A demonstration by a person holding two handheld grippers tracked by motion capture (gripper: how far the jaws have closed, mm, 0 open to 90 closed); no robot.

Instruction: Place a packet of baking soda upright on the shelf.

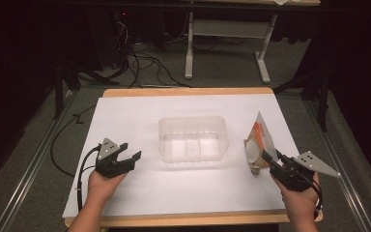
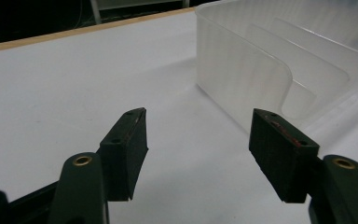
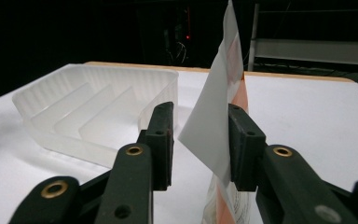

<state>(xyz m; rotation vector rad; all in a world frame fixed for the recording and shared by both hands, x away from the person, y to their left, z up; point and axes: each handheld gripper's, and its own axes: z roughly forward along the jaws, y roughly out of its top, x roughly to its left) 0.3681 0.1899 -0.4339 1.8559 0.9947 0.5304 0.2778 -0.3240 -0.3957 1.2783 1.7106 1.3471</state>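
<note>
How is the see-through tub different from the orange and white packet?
The tub is clear, colourless plastic; the packet is white with orange print. The tub sits low and flat in the middle of the table; the packet stands upright near the right edge. Nothing touches the tub; the packet stands between the right gripper's open fingers. Both rest on the white table.

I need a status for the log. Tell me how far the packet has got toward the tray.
Done: nothing yet; the clear tray holds nothing. In hand: the right gripper has its jaws open around the packet, which stands right of the tray. The left gripper is open over the white sheet. Left, probably: closing, lifting, placing it in.
</note>
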